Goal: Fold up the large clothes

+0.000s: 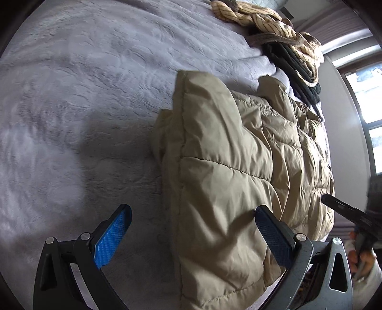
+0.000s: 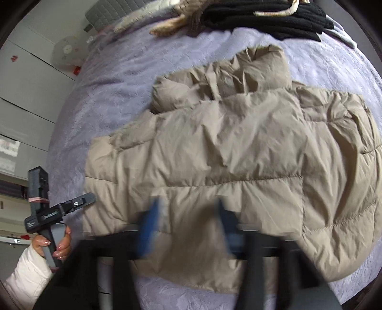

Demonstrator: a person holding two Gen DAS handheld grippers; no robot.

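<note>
Lying partly folded on the bed (image 1: 71, 95), the jacket (image 2: 226, 147) fills the right view from 9 to 3 o'clock. Left gripper (image 1: 193, 236) jaws spread, empty; right gripper (image 2: 188, 229) blurred, seemingly spread. Puffy fabric could spring back unfolded.

home bedroom, lilac bedspread (image 2: 114, 100), piled clothes (image 1: 281, 28), window (image 1: 365, 100), wardrobe doors (image 2: 28, 90)

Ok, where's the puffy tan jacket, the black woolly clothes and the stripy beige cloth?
puffy tan quilted jacket (image 2: 226, 147): right wrist view, middle panel.
black woolly clothes (image 2: 269, 19): right wrist view, top of pile.
stripy beige cloth (image 1: 250, 14): left wrist view, twisted middle.
</note>
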